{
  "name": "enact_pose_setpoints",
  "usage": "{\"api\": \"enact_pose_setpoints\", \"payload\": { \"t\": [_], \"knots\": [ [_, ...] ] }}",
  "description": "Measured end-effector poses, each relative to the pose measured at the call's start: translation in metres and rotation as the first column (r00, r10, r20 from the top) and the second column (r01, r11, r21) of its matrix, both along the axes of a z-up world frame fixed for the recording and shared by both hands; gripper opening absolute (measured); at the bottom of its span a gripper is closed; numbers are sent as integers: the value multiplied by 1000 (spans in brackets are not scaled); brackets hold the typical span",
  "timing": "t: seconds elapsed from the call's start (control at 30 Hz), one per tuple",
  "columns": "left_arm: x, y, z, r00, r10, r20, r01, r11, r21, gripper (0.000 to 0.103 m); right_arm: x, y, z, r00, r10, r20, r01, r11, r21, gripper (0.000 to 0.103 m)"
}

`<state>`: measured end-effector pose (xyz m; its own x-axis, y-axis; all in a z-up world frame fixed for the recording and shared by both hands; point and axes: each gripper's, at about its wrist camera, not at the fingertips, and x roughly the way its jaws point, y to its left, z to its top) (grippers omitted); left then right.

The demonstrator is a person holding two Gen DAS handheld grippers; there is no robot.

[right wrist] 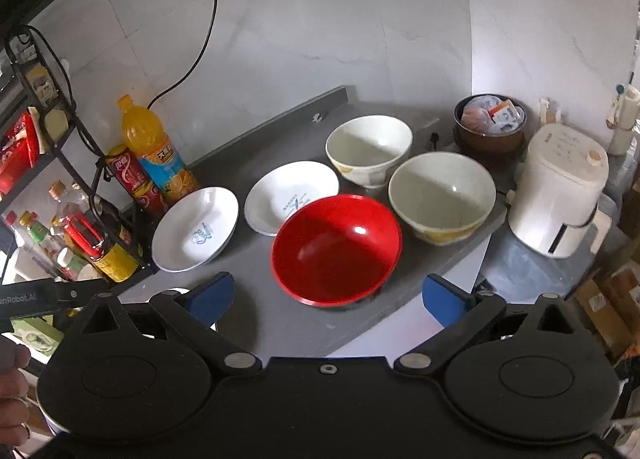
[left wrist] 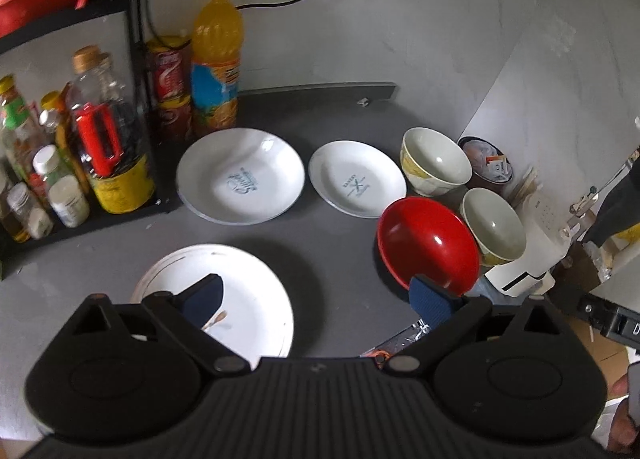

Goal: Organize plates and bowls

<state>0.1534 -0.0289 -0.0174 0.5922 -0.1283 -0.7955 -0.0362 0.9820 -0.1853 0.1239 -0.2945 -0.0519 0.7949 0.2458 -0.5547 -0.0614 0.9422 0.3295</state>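
Crockery lies spread across a grey counter (left wrist: pixel 328 251), none of it stacked or nested as far as either wrist view shows, so the sorting looks barely begun. Taking the red bowl (right wrist: pixel 337 249) as the landmark: two cream bowls stand just behind it and to its right, the farther cream bowl (right wrist: pixel 369 150) and the nearer cream bowl (right wrist: pixel 442 197), each apart from the other. Touching or just overlapping the red bowl's back-left rim in the right wrist view sits the smaller white plate (right wrist: pixel 290 195), and farther left again the deeper white plate (right wrist: pixel 196 229), close to an orange drink bottle (right wrist: pixel 150 147) and the bottle rack (left wrist: pixel 72 163). Well to the red bowl's front-left, a broad flat plate (left wrist: pixel 248 291) rests alone under the left gripper (left wrist: pixel 316 299), whose jaws stand wide with nothing between them. The right gripper (right wrist: pixel 328 299) hovers just in front of the red bowl, jaws equally wide and empty. Still to do, by this reading: gather the three plates into one pile and nest the three bowls. A white appliance (right wrist: pixel 560 199) stands right of the bowls.
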Motion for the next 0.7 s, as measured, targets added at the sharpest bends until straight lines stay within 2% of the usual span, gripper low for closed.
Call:
{"api": "enact_pose_setpoints", "payload": {
  "t": [0.17,0.4,0.7],
  "knots": [
    [20,-25,-5,1000,19,-13,-19,1000,-17,100,23,-23,-4,1000,14,-14,-14,1000,6,97],
    [44,-66,-9,999,38,0,-38,999,-27,99,53,-59,-14,999,32,-35,-31,999,14,88],
    [77,-119,-23,997,68,-22,-69,997,-32,92,88,-102,-29,997,41,-60,-41,999,-7,87]
  ]
}}
